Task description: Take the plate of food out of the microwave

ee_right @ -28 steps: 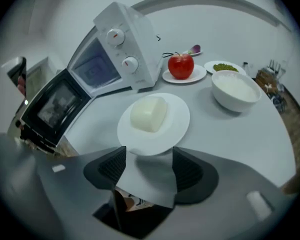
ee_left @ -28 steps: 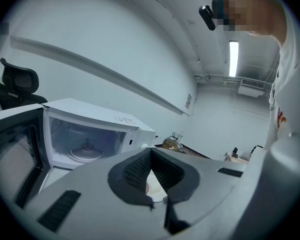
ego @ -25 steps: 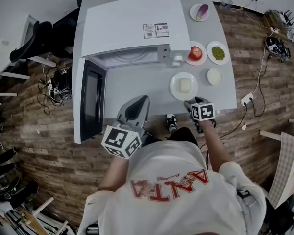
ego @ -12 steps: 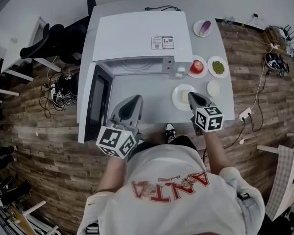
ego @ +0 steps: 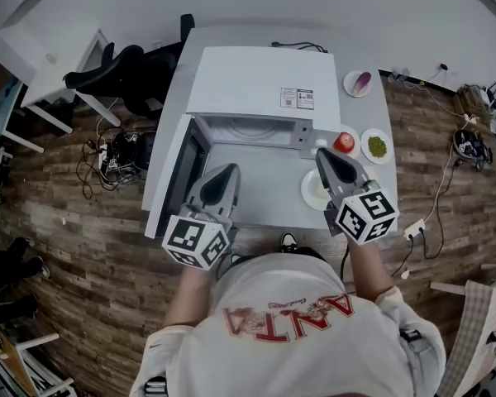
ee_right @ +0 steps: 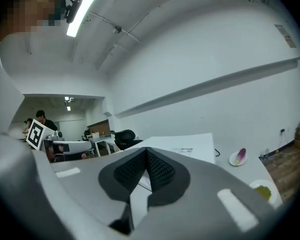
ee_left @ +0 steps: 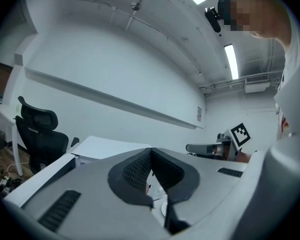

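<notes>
Plate of food [ego: 312, 190] already out on counter [ego: 256, 198], beside open microwave [ego: 256, 89], partly under right gripper [ego: 324, 159]. Jaws pressed together, empty (left gripper [ego: 228, 172] likewise). Plate probably stiff, breakable, slick: pinch rim.

grey table [ego: 264, 201]: small plate with a purple vegetable [ego: 360, 83] at the far right corner; plate of green food [ego: 377, 146] near the right edge, a red fruit [ego: 344, 142] just beside it. black office chair [ego: 124, 73] left of the table. tangled cables [ego: 107, 151] on the wood-plank floor [ego: 83, 246]. ceiling light strip [ee_right: 85, 6] lit.
</notes>
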